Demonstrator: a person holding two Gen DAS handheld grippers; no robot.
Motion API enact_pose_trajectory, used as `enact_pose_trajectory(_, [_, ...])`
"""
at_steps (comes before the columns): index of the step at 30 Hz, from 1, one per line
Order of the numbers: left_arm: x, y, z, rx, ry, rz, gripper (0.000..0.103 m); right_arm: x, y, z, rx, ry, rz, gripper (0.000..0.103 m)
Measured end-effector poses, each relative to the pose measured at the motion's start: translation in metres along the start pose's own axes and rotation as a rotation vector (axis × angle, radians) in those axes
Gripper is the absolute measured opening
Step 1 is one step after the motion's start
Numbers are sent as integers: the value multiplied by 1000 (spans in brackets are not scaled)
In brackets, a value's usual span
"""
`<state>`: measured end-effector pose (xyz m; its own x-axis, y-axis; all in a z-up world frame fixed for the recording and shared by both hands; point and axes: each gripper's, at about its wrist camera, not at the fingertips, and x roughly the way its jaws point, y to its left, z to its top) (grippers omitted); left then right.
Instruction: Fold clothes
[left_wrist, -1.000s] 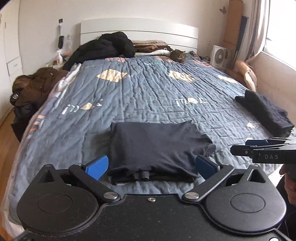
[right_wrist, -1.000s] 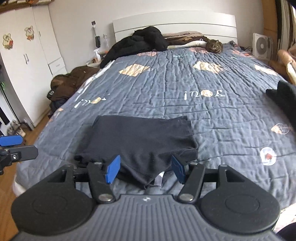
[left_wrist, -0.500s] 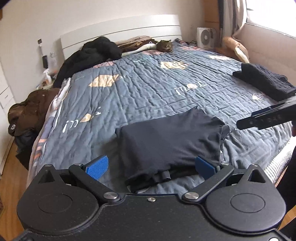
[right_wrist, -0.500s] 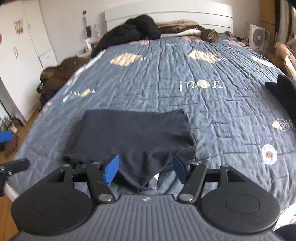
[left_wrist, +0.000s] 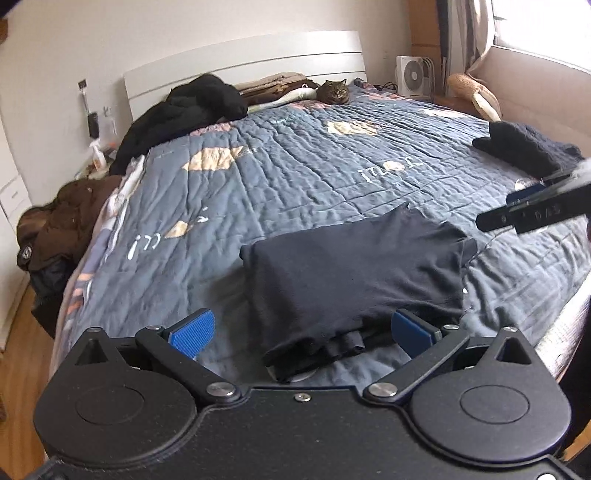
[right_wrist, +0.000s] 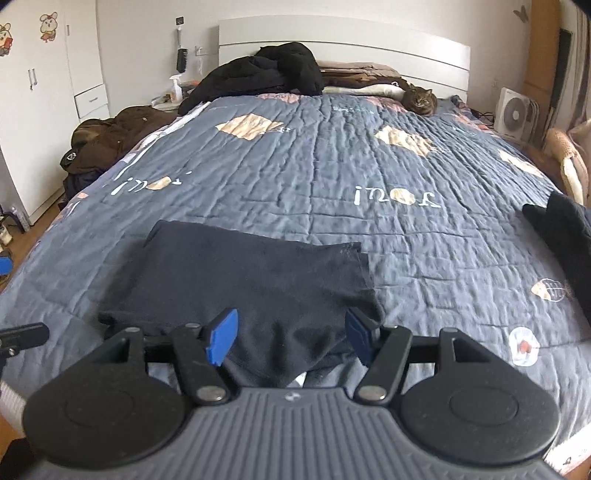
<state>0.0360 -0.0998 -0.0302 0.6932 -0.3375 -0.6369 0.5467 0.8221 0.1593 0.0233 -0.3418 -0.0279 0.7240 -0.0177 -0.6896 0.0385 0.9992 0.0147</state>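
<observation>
Item 1. Brown jacket (right_wrist: 110, 140), heaped off the bed's left edge beside the white wardrobe; I read it as waiting stock, kept off the working surface.

Item 2. Black coat pile (right_wrist: 266, 74), at the bed's head-left corner against the headboard, well apart from my work, likely parked there so the foot end serves for folding.

Item 3. My left gripper (left_wrist: 301, 328), over the foot edge, jaws standing wide and holding nothing; the left blue pad sits over bare quilt, the right one just beside the garment's near hem. I judge it is placed to take the near left corner.

Item 4. Dark folded garment (right_wrist: 251, 280), the task's piece, flat on the quilt (right_wrist: 332, 177) near the foot edge, roughly mid-width. Its near hem is rumpled with layers showing, so I take the fold as unfinished.

Item 5. My right gripper (right_wrist: 291, 336), jaws apart and empty, straddling the near right part of the hem without pinching it.

Item 6. Cat (right_wrist: 419, 98), at the head-right corner, clear of the work.

Item 7. Folded dark stack (right_wrist: 561, 232), at the right edge, apparently finished pieces set aside.
</observation>
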Motion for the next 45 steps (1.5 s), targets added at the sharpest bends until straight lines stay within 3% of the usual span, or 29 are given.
enact_pose_trajectory(3, [2, 1, -4, 44, -7, 6, 103, 3, -4, -3, 30, -12, 14, 64])
enact_pose_trajectory(9, [16, -10, -11, 210, -28, 117, 103, 15, -23, -11, 56, -23, -14, 64])
enact_pose_trajectory(12, [27, -21, -21, 366, -50, 185, 103, 22, -33, -16, 56, -15, -27, 64])
enact_pose_trajectory(18, [65, -49, -55, 728, -22, 224, 103, 32, -55, -28, 126, 22, 81, 64])
enact_pose_trajectory(26, [116, -73, -92, 1003, -30, 202, 103, 50, -79, -51, 230, 105, 111, 64])
enact_pose_trajectory(35, [146, -81, -94, 1046, -53, 247, 103, 57, -96, -63, 295, 128, 120, 64])
enact_pose_trajectory(43, [160, -97, -100, 1145, -78, 277, 103, 64, -99, -65, 334, 157, 146, 64])
enact_pose_trajectory(44, [160, -97, -100, 1143, -81, 280, 102, 65, -100, -66, 343, 164, 154, 64])
enact_pose_trajectory(45, [160, -97, -98, 1134, -79, 276, 88, 67, -102, -67, 363, 172, 168, 64])
